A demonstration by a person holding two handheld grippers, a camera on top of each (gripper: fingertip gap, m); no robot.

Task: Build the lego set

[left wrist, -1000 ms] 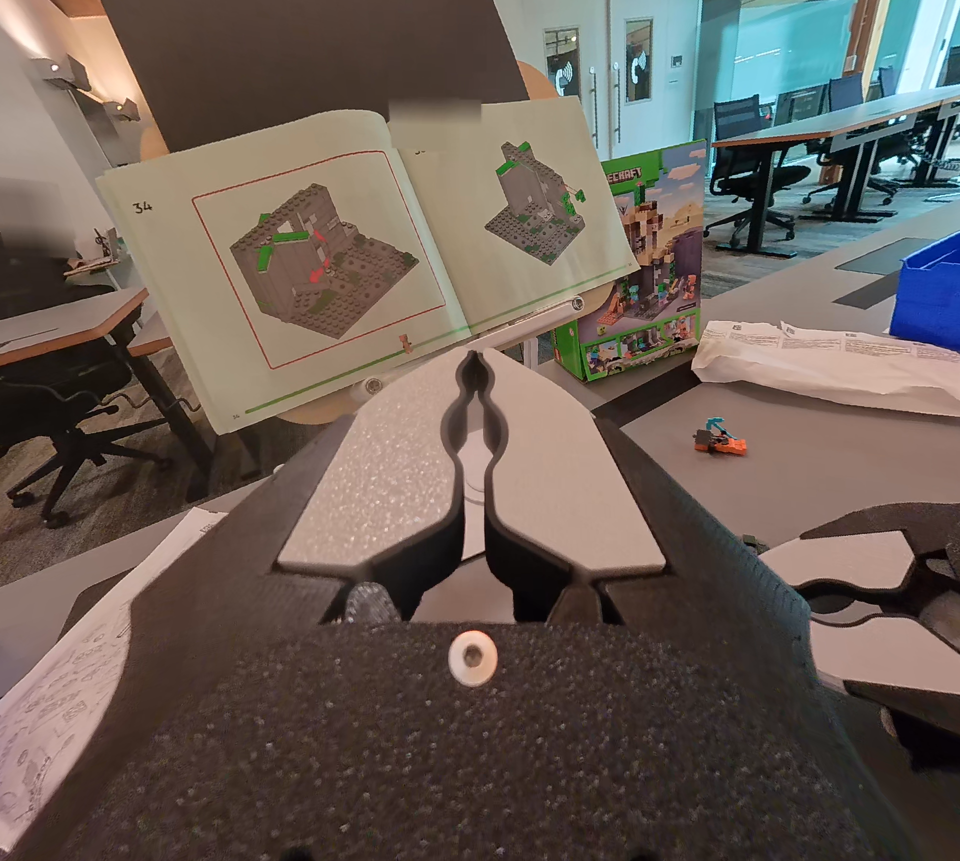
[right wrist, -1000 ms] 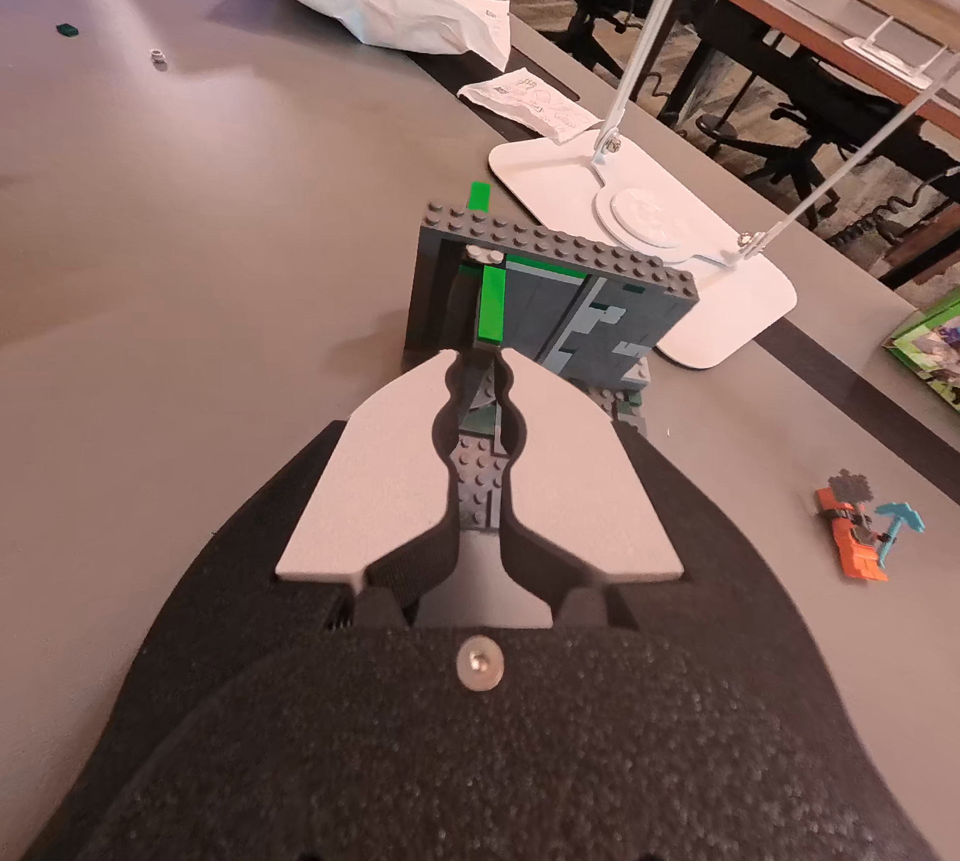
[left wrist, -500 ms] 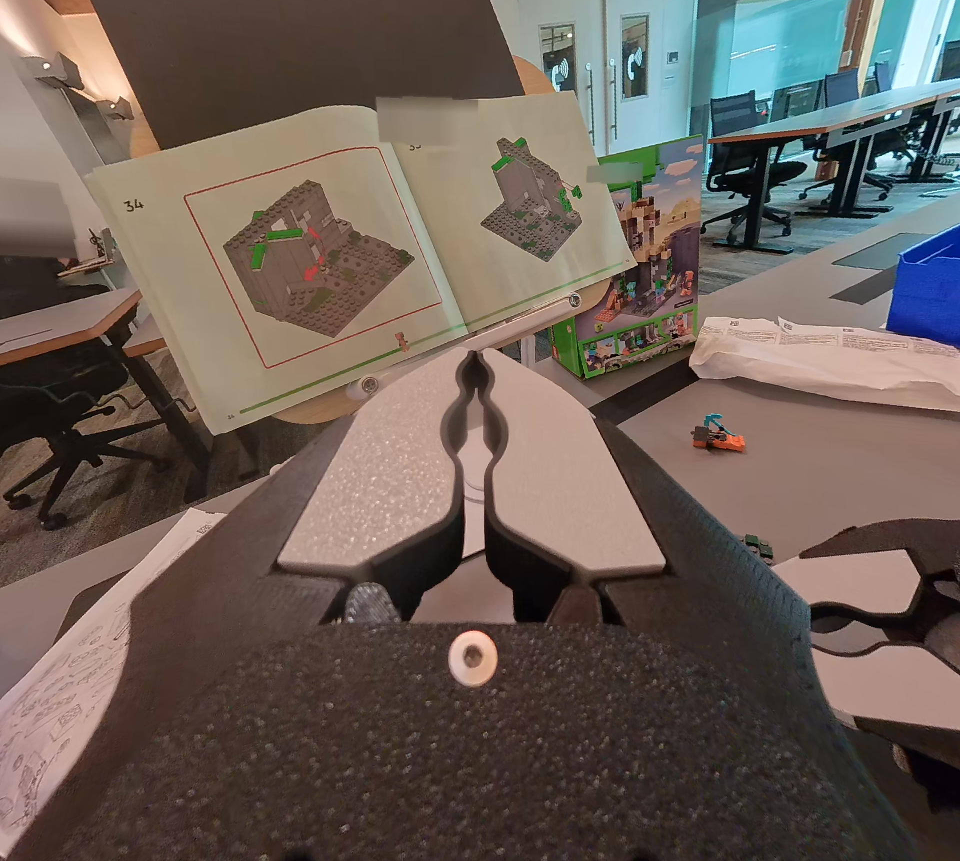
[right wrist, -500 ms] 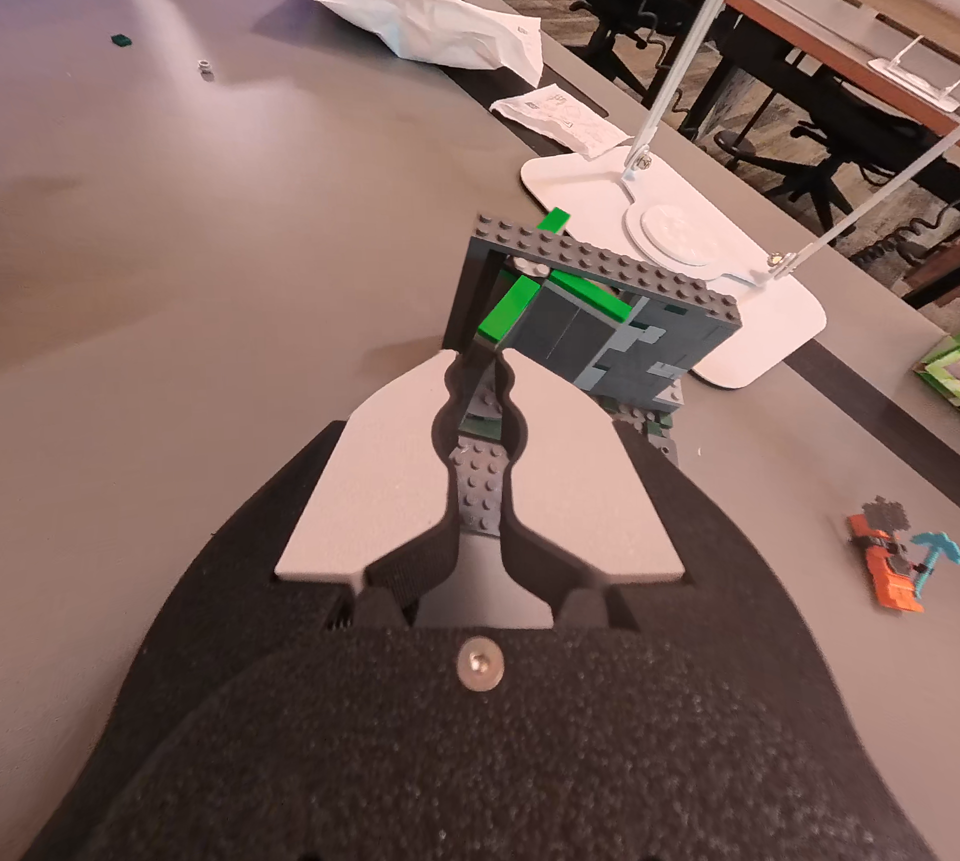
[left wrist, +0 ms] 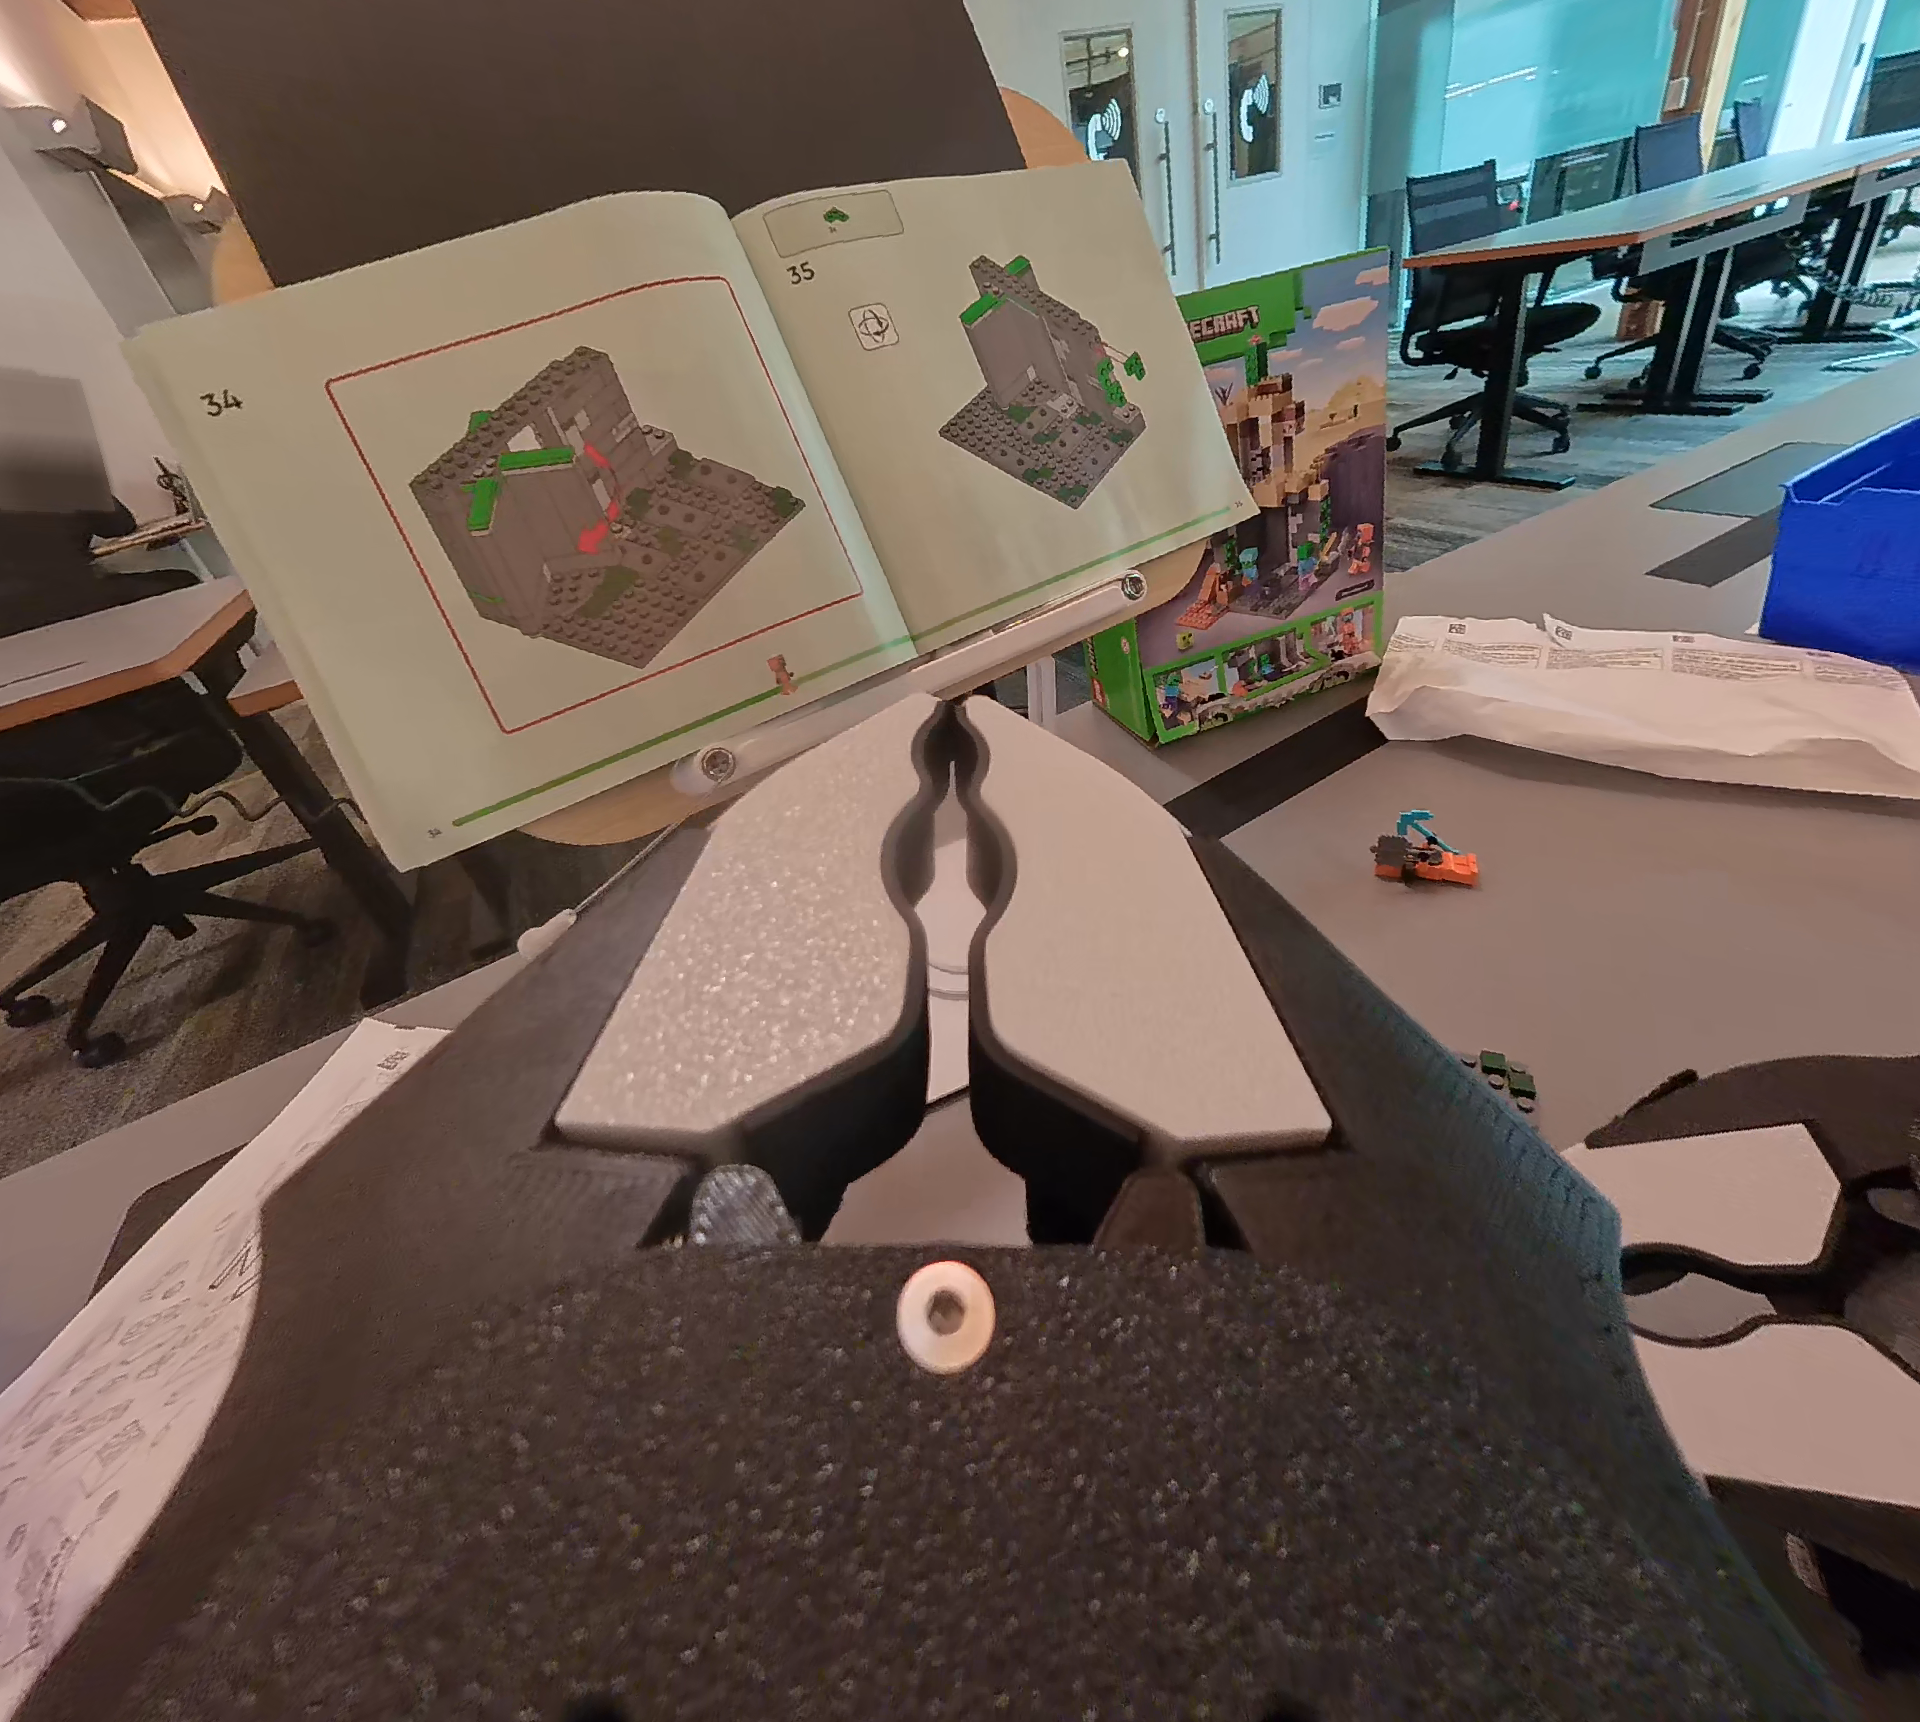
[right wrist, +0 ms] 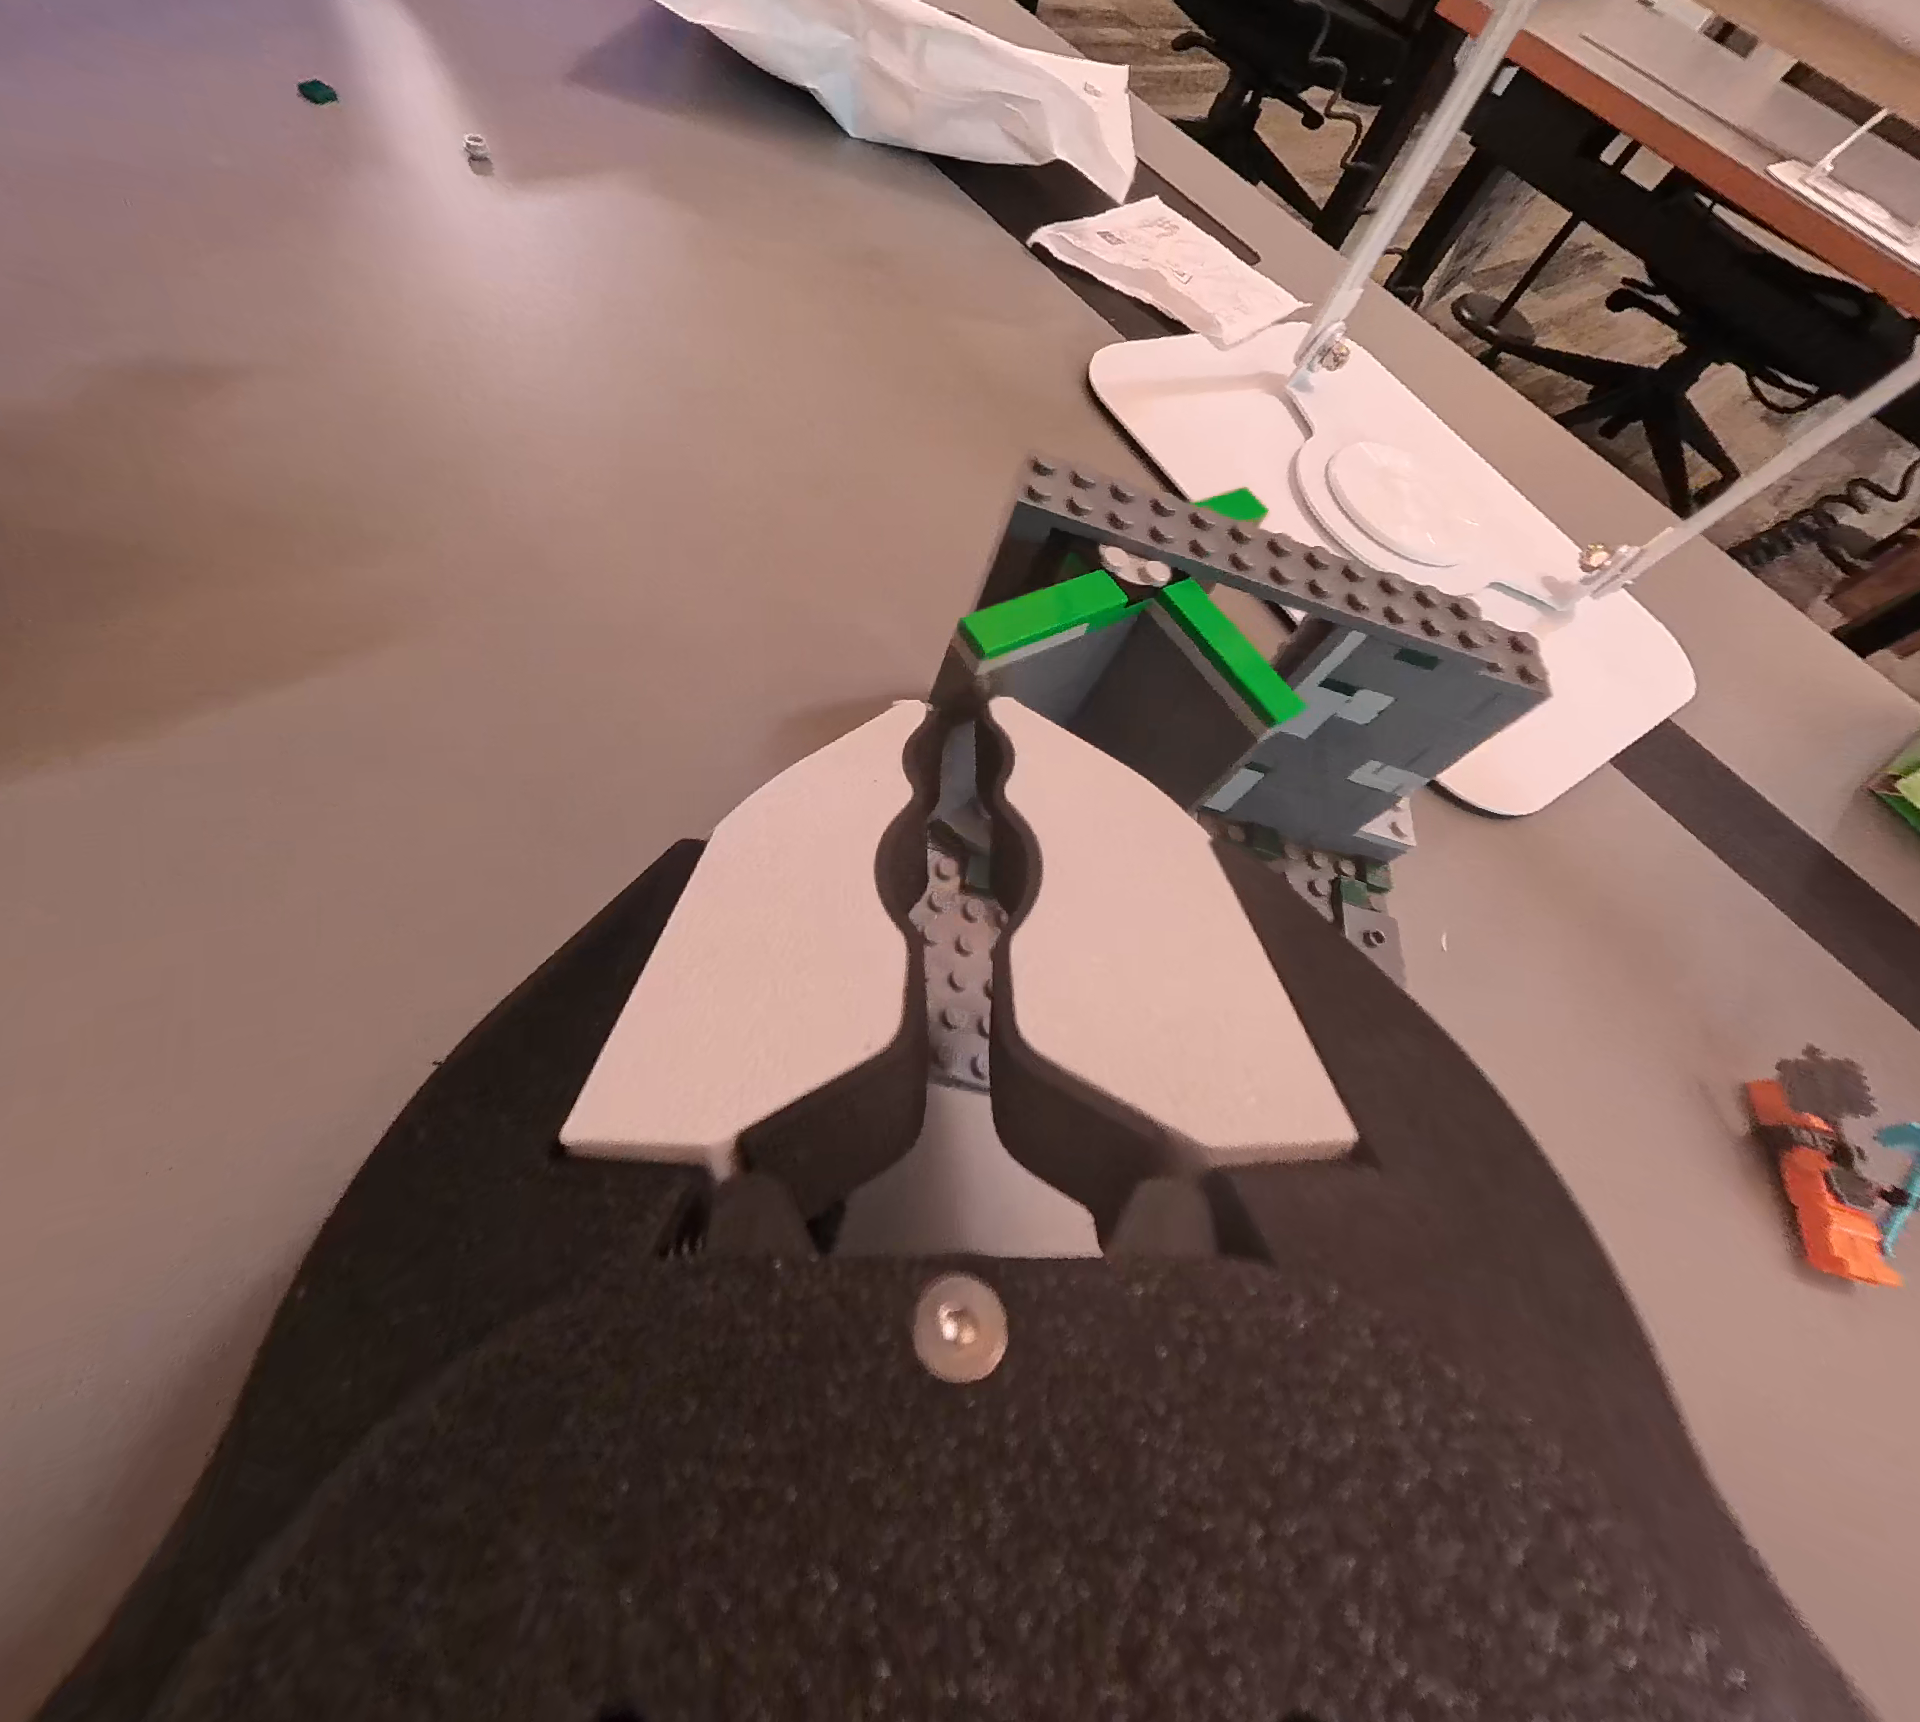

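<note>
**Gripping the build**

Clamping the grey lego build by its base plate, the right gripper holds it tilted near the table's far edge (beside the white stand). Left gripper closed, empty.

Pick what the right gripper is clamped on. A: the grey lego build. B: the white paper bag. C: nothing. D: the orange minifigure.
A: the right gripper is shut on the grey lego build by its baseplate, while the orange minifigure and white paper bag lie apart on the table.
</note>
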